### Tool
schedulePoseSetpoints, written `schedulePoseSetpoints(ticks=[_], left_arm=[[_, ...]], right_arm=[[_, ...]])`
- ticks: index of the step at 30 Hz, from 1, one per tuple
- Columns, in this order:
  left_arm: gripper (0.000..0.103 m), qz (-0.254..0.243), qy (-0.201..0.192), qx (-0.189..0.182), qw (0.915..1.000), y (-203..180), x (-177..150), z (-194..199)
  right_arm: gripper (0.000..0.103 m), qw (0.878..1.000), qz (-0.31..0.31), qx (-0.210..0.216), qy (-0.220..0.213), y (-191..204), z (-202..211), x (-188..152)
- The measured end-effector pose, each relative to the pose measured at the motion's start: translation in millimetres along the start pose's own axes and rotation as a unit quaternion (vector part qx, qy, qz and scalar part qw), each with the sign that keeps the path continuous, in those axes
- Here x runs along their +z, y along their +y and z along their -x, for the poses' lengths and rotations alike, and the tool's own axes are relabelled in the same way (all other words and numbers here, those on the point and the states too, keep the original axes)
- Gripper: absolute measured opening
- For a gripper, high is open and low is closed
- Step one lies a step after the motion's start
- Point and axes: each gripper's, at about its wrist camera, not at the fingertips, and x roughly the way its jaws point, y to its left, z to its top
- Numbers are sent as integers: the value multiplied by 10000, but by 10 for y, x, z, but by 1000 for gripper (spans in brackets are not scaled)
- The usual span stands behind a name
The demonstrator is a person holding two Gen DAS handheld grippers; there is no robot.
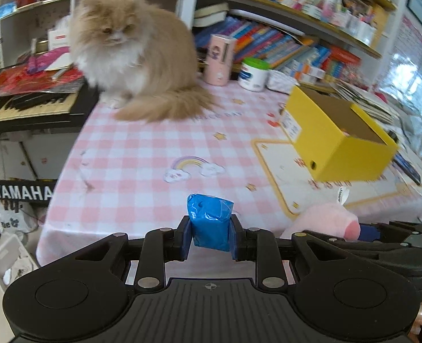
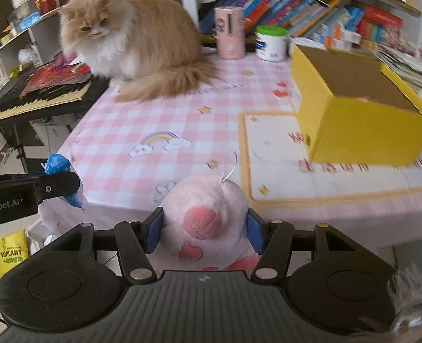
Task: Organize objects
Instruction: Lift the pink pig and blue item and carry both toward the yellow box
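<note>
l tongs grip blue packet, r tongs grip pink plush w/ cat on checked table

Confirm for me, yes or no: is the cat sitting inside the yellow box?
No, the cat sits on the checked tablecloth, apart from the yellow box.

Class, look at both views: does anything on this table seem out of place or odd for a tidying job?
Yes: a cat sits on the table's far corner, beside the keyboard. A live animal could move or interfere.

Soft daylight, no hard shadows; fisheye bends the edges, and the yellow box smears with motion blur.
</note>
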Motion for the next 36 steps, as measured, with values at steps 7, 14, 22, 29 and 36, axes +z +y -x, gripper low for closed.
schedulePoseSetpoints(ticks=[7,14,22,29,36], left_arm=[[24,-264,78,-280,9992,-231,-77,28],[24,-575,136,-571,9966,-557,-81,-49],[24,-995,255,-913,9905,-1023,3,-260],[24,-1295,96,-1198,9843,-1412,191,-405],[24,-1378,-476,-1400,9794,-1780,627,-466]], right_arm=[[57,9991,-351,-247,-41,-183,231,-210],[57,9968,-624,-502,-61,-423,390,-365],[57,9902,-1134,-814,-95,-868,508,-487],[57,9834,-1432,-1101,-193,-1279,551,-435],[57,9798,-1279,-1408,-624,-1666,641,-129]])
